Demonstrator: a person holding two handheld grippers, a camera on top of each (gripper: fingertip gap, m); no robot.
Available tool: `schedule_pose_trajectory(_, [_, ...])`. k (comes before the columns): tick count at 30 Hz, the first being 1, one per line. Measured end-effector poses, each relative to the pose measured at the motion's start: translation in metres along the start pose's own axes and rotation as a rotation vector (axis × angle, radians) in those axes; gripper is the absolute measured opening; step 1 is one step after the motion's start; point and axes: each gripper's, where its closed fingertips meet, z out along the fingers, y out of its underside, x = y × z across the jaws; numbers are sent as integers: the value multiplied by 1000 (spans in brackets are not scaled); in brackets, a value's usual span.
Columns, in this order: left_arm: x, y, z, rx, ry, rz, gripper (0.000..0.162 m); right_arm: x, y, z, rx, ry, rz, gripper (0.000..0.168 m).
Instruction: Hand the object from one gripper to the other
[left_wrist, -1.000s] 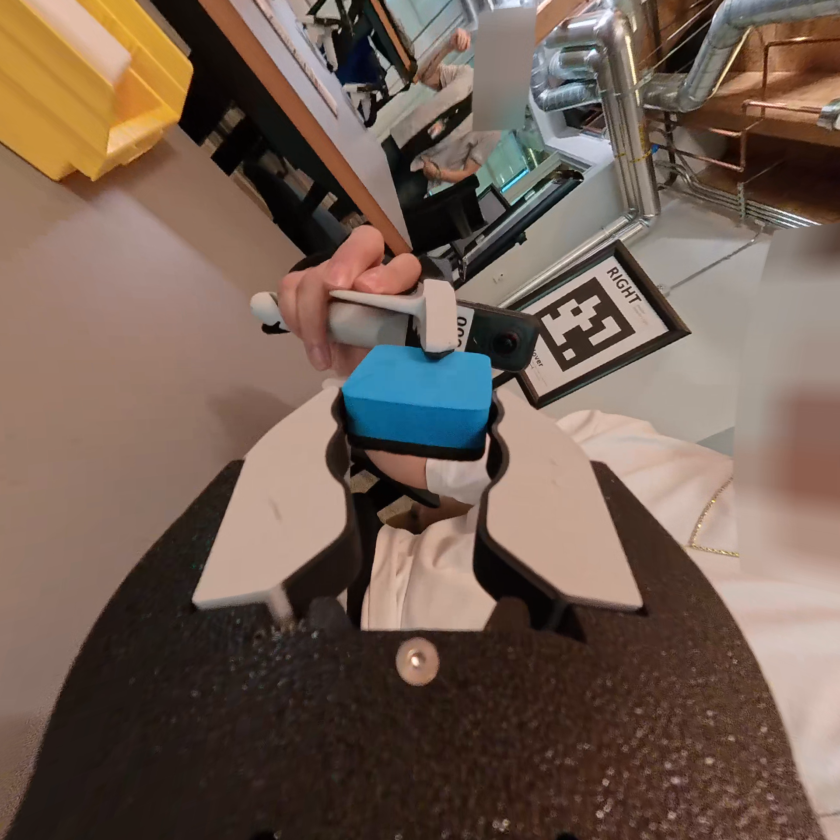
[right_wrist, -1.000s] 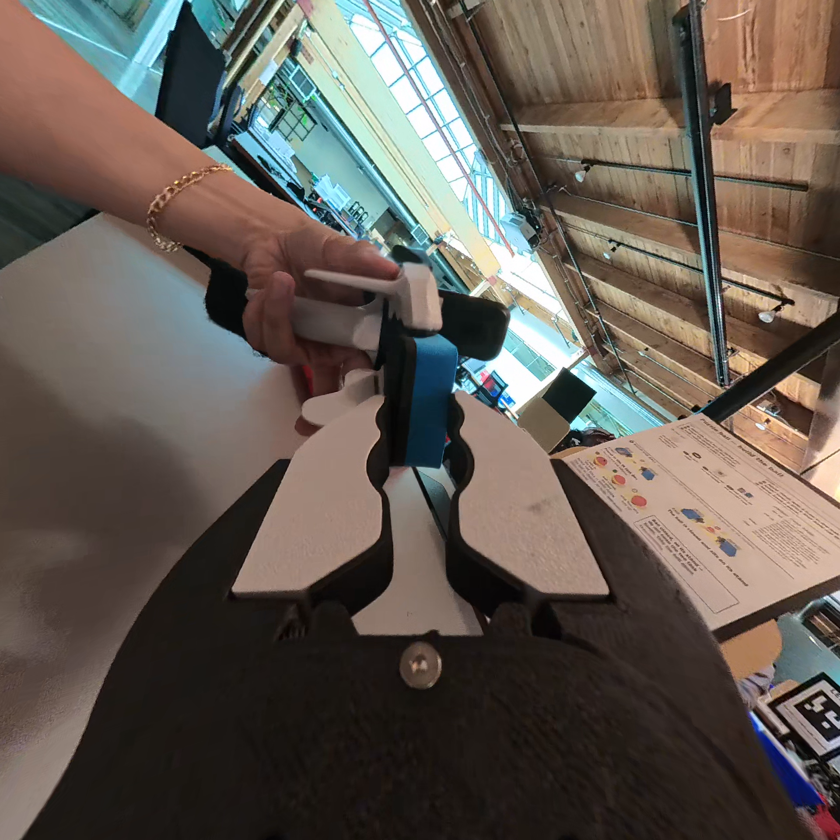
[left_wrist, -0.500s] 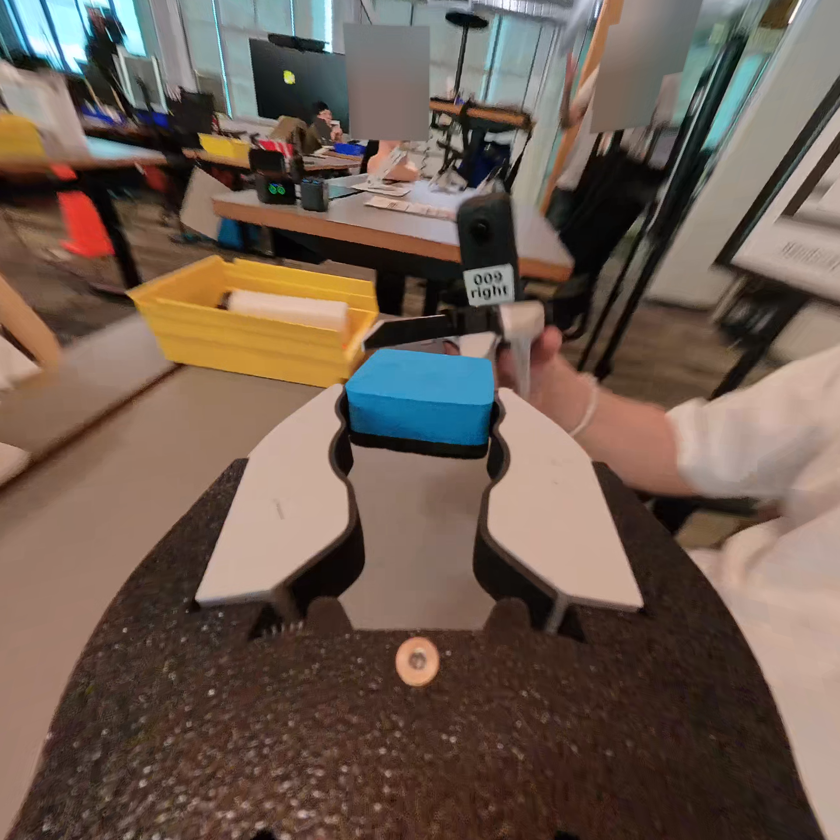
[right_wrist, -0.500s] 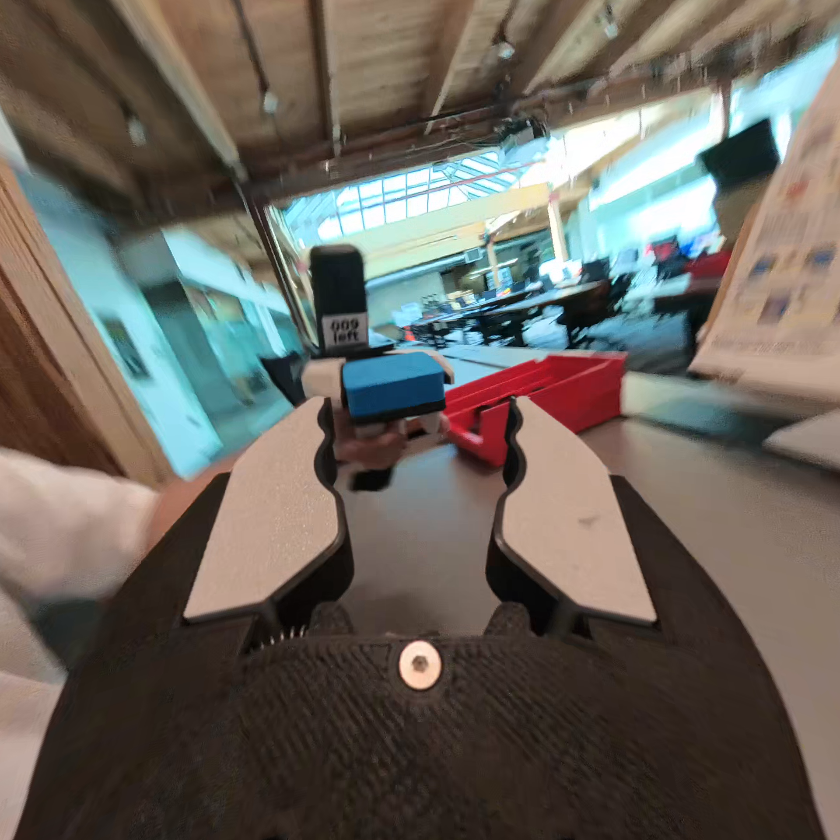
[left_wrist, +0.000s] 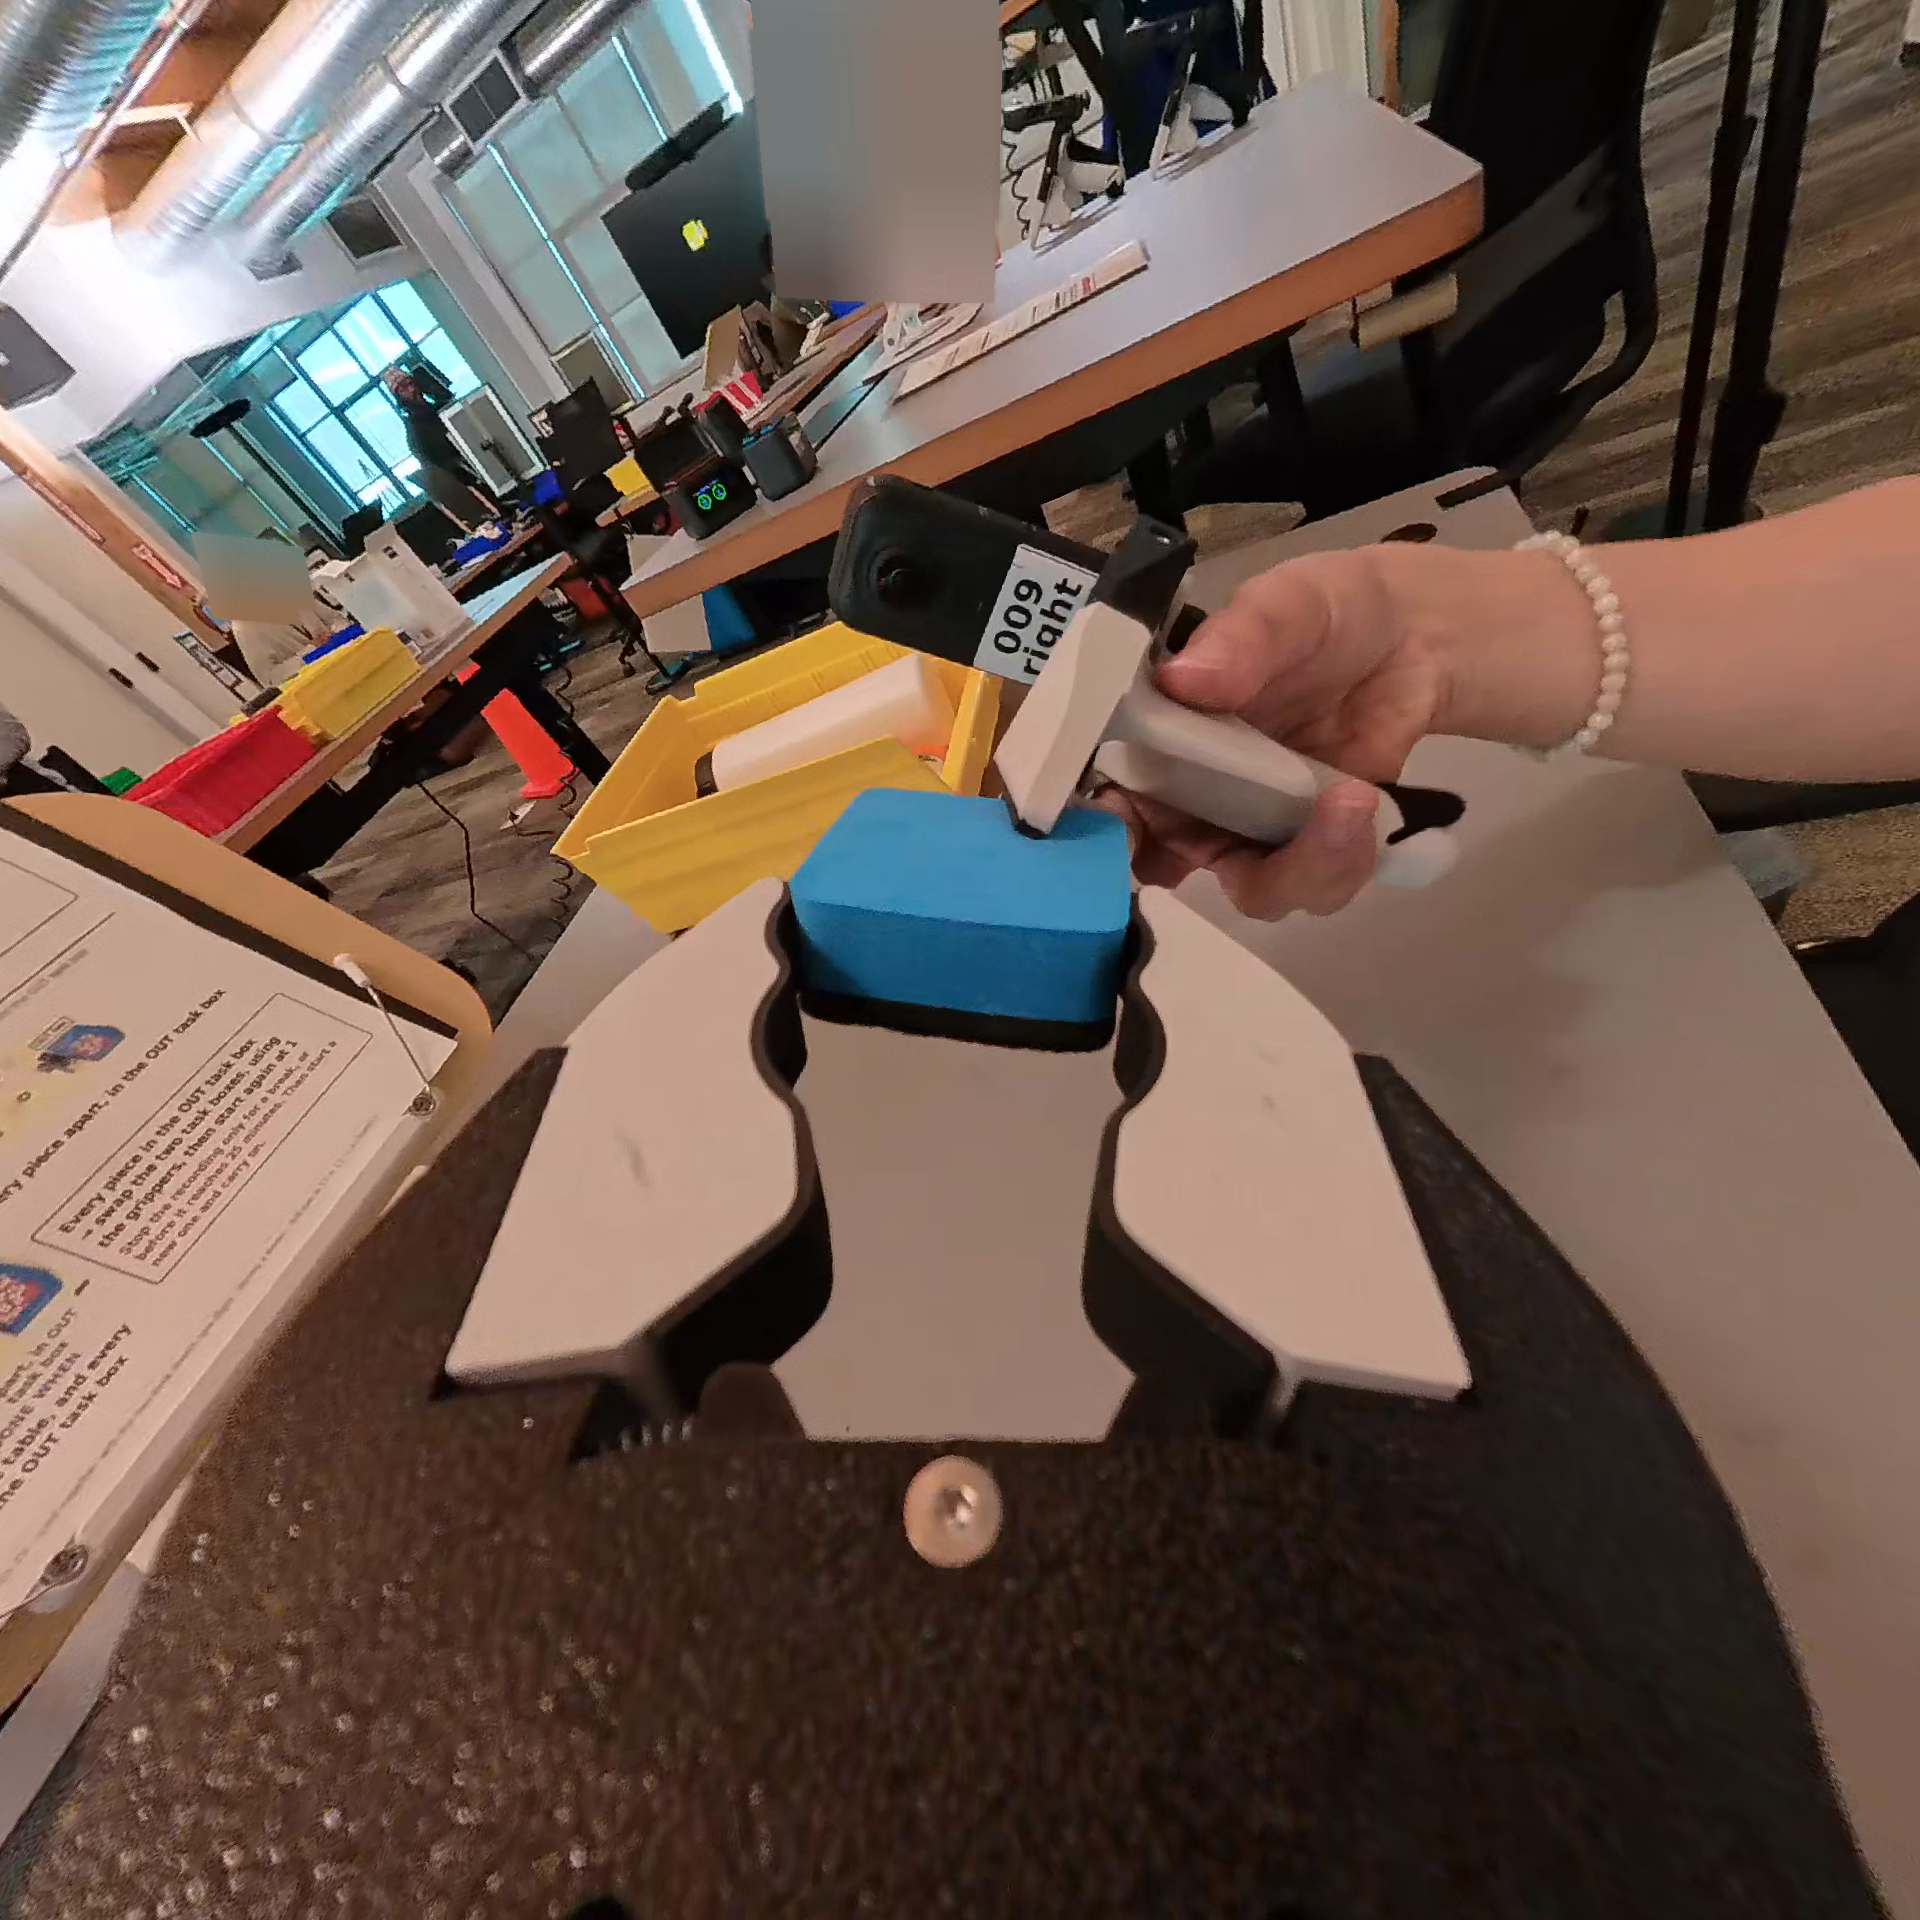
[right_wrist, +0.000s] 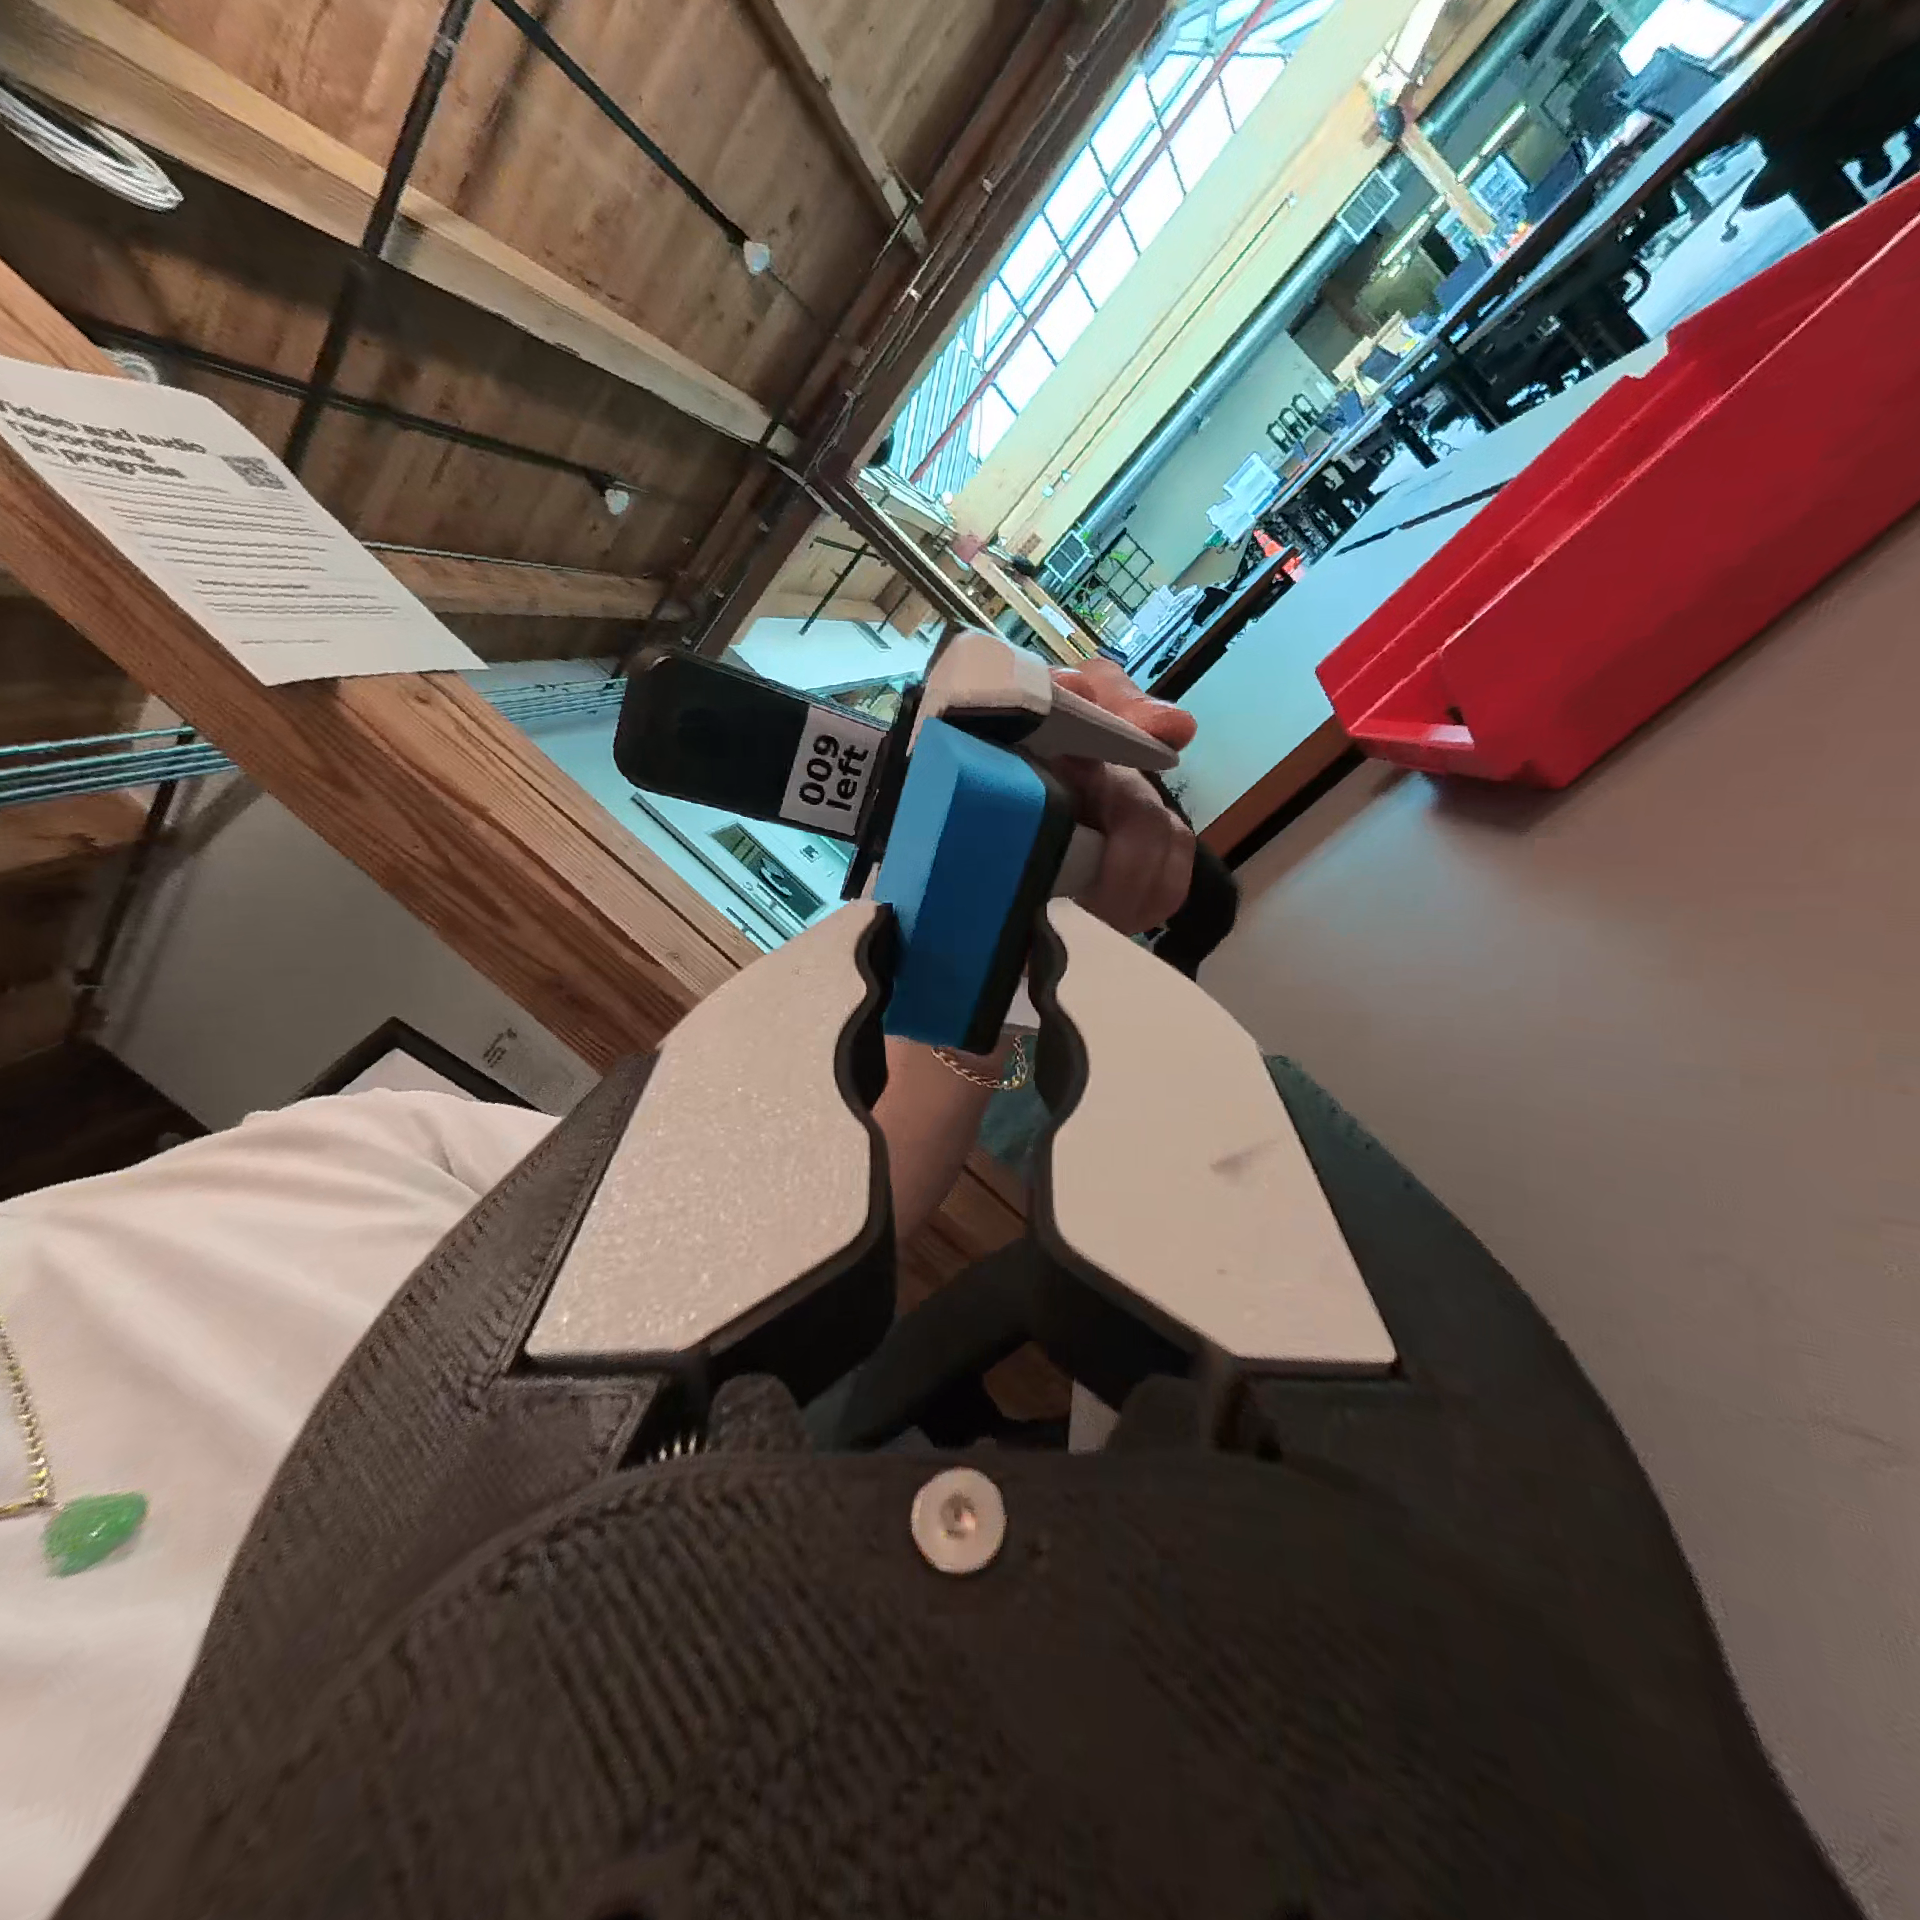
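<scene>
A blue foam block with a black underside sits between the fingertips of my left gripper, which is shut on its two sides. It is held above the grey table. A finger of the right gripper presses on the block's top face. In the right wrist view the same block stands on edge between the tips of my right gripper, which is closed against its blue and black faces. The left gripper's white finger shows at the block's far end.
A yellow bin holding a white block stands just beyond the grippers. An instruction sheet is at the left. A red bin sits on the table. The person's hand holds the right gripper. My two grippers' fingertips are within a few centimetres of each other.
The right gripper was wide open and apart from the block half a second ago; it has come in and closed on it. The left gripper has kept hold throughout while both swung around.
</scene>
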Motion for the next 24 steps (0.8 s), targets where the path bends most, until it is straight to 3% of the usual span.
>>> schedule_pose_trajectory(5, [-6, 0, -3, -45, -46, -69, 62, -1, -8, -1, 23, 21, -160, 22])
schedule_pose_trajectory(11, [-7, -13, -11, 27, 74, -498, 67, -8, -22, -17, 15, 127, -504, 22])
schedule_pose_trajectory(14, [-3, -17, -10, 52, 152, -631, 53, -10, -19, -15, -8, 167, -659, 22])
schedule_pose_trajectory(17, [-3, -15, -9, 48, 149, -645, 26, -10, -13, -10, -38, 175, -721, 22])
schedule_pose_trajectory(21, [-1, -13, -12, 50, 162, -612, 22, -10, -9, -7, -55, 190, -747, 22])
schedule_pose_trajectory(24, [-2, -7, -13, 22, 102, -476, 20, 2, -5, -9, -76, 261, -694, 27])
